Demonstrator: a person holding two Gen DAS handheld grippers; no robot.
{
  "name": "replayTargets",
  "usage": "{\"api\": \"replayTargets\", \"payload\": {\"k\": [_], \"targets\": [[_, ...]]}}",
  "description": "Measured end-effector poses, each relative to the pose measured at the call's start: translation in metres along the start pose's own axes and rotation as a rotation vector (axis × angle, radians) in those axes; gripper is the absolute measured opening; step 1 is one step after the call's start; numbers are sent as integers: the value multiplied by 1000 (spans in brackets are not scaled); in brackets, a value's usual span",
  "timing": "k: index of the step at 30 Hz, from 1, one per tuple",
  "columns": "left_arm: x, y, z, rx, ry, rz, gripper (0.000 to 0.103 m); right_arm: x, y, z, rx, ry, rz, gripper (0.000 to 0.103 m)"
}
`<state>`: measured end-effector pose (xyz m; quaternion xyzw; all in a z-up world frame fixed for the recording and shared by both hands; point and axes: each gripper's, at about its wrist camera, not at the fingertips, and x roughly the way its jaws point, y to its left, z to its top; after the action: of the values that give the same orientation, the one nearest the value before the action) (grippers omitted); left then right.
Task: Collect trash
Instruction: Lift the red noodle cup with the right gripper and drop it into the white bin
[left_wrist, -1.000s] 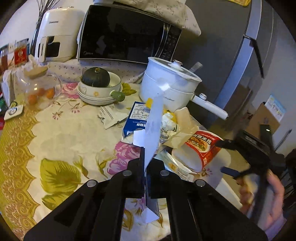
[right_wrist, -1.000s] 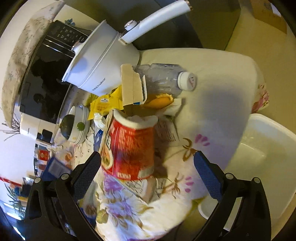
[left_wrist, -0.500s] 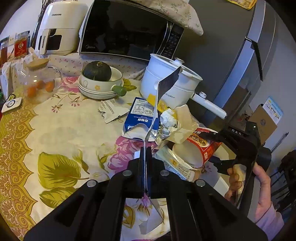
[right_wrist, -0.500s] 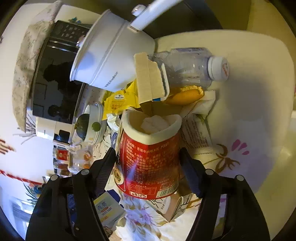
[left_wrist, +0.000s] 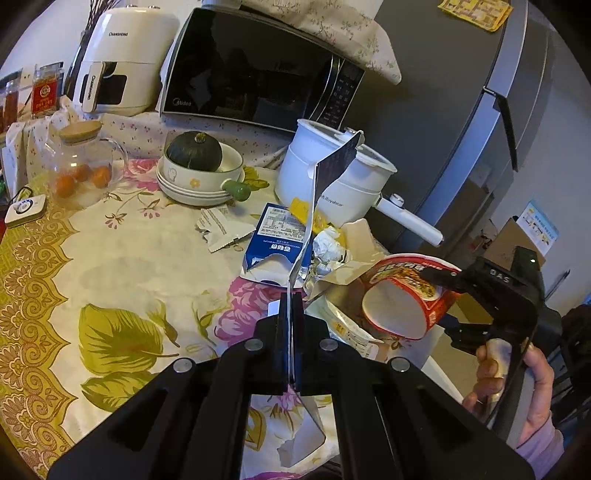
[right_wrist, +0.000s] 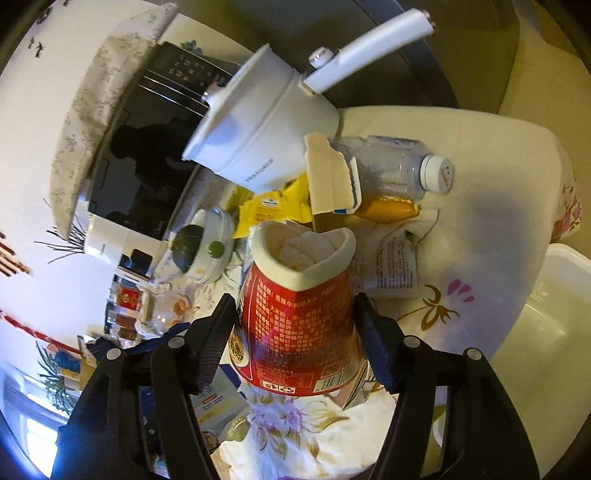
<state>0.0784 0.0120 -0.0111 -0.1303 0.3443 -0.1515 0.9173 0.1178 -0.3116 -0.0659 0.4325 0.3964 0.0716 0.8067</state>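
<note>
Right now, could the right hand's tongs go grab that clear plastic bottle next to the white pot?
Probably not yet. The right tongs are shut on the red noodle cup, which sits between them and the plastic bottle. Once the cup is dropped, the bottle lies exposed on top.

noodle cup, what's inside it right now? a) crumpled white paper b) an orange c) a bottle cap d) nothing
a: the right wrist view looks into the noodle cup, held between the right gripper fingers, and white crumpled paper fills its mouth.
</note>
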Motion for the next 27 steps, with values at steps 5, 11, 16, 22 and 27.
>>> {"api": "replayTargets", "payload": {"k": [5,11,16,22,27], "targets": [[-8,-2,1,4,-13,-9,1,-26,8,-6,-36,-27,7,62],[-15,-4,-1,10,-18,-20,1,-74,2,-6,-37,-88,-12,63],[-18,-8,-5,27,-13,-26,1,-105,-18,-4,-10,-111,-58,64],[-17,-10,-7,25,-3,-38,1,-116,-58,-11,26,-85,-193,64],[-11,-19,-14,53,22,-46,1,-101,-107,-21,113,-6,-286,66]]}}
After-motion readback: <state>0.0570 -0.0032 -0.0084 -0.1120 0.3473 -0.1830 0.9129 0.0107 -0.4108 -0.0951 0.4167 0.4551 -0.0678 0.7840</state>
